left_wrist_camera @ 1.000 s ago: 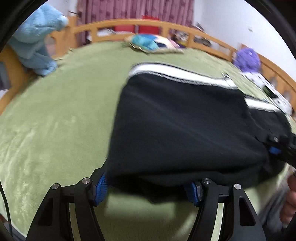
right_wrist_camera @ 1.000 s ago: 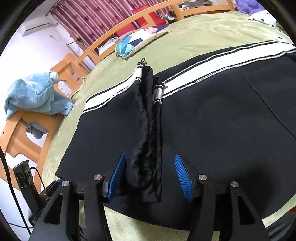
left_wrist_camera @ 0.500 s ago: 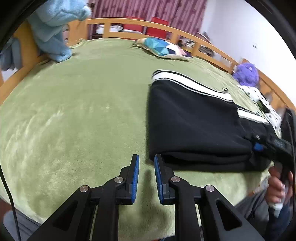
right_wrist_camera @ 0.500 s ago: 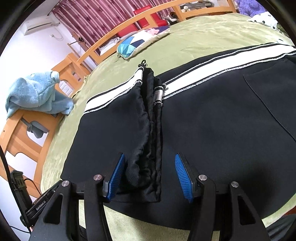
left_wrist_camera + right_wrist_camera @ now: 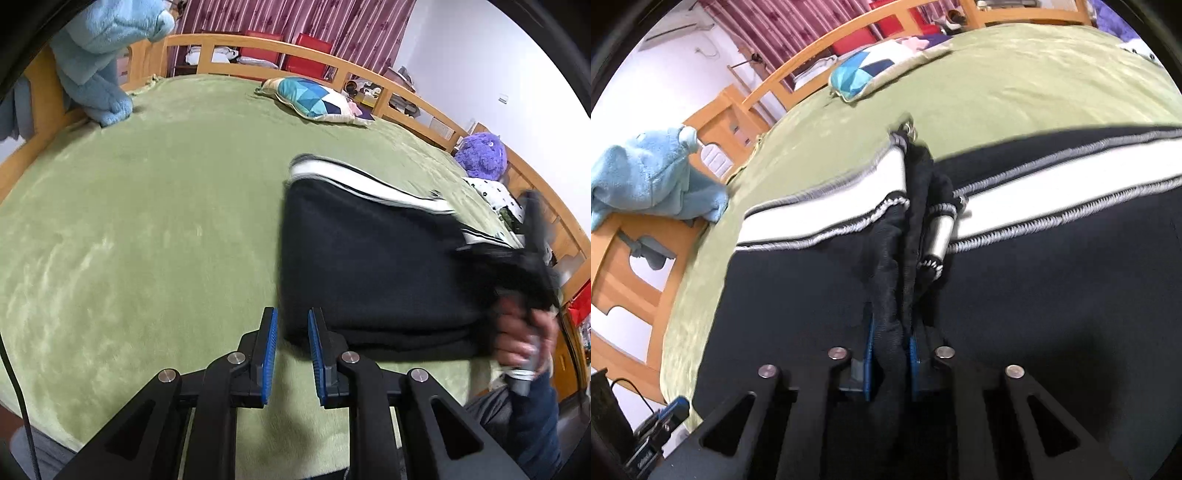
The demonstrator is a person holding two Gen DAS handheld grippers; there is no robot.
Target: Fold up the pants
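1. Black fabric with a white side stripe: the pants [image 5: 373, 266] lie folded in a thick pad on the right half of the green blanket [image 5: 147, 221], near the front edge of the bed. In the left wrist view the left gripper [image 5: 291, 354] hovers at the pad's near left corner, its two blue fingers [image 5: 269, 354] close together with only a narrow gap and nothing between them. At the far right a hand [image 5: 517, 339] holds the right gripper [image 5: 535, 258], blurred, at the pants' right end.
2. Also here: one blue plush [image 5: 99, 55] on the wooden rail [image 5: 332, 66], one patterned pillow [image 5: 314, 99], one purple plush [image 5: 484, 155].
3. In the right wrist view the pants [image 5: 1052, 295] fill most of the frame. One bunched ridge of black cloth runs up the middle, with one metal cord tip [image 5: 940, 236] beside it. The right gripper [image 5: 890, 350] is clamped on that ridge, both fingers [image 5: 868, 354] pressing into the cloth. One pillow [image 5: 857, 77] and one blue plush [image 5: 653, 177] show behind.
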